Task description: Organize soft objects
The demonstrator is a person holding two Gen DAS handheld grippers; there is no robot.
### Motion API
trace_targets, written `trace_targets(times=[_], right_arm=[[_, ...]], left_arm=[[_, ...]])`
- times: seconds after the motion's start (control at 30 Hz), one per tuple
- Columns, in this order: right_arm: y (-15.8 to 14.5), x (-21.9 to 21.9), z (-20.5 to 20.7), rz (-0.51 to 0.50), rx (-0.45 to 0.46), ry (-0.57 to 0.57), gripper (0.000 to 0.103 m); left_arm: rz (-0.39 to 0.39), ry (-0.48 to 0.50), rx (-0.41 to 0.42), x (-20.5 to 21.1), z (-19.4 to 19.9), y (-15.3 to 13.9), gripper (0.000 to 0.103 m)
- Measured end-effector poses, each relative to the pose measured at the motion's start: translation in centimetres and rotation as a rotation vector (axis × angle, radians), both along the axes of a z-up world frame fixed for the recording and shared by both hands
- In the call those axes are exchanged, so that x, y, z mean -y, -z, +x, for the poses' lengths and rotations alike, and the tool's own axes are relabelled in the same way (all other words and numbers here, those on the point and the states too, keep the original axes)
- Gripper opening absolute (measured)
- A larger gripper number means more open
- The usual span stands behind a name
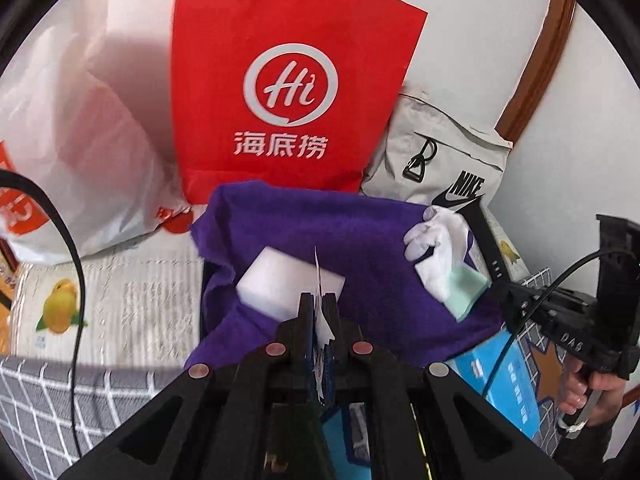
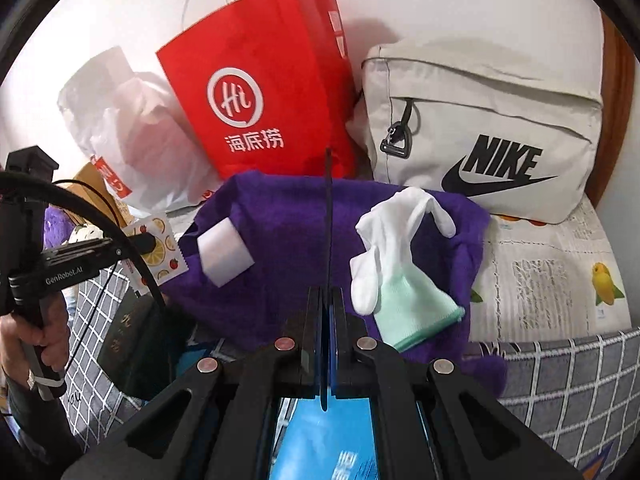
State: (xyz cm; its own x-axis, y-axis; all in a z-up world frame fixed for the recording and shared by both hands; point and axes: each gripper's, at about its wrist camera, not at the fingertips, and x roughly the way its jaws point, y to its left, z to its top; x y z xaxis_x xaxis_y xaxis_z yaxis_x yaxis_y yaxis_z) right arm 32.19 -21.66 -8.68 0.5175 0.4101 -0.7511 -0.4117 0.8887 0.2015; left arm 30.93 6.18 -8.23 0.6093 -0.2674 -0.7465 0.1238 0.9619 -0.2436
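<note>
approaching with both tools seems to be the step in hand, since nothing soft has been gripped yet. the left gripper point(image 1: 319, 304) is seen with its fingers pressed together on only a thin white paper-like strip, and the right gripper point(image 2: 325, 300) likewise has its fingers together, with a thin dark strip standing up between them; what either strip is cannot be told. the purple cloth point(image 1: 360, 240) is spread on a bed, with the white sponge block point(image 1: 290, 286) lying on it at 12 o'clock just past the left fingers, and the white glove with a green cuff point(image 2: 396, 272) lying on it at about 1 o'clock from the right fingers. the next move is judged to call for the fingers being parted before either item can be taken. room is limited at 12 o'clock by the red paper bag point(image 2: 264, 104) and the grey nike bag point(image 2: 488, 132), both touching the cloth's far edge; a blue box point(image 1: 504, 384) sits under the near edge, and cables hang close by.
</note>
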Motion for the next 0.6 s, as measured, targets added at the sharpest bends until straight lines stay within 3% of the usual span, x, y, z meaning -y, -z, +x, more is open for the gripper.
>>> trace_targets(times=[0.6], right_arm=[[4.8,-0.5,4.5,-0.096,-0.132,-0.008,0.003]], left_arm=[[-0.007,0.039,-0.1,1.9,9.0,2.5,0.005]])
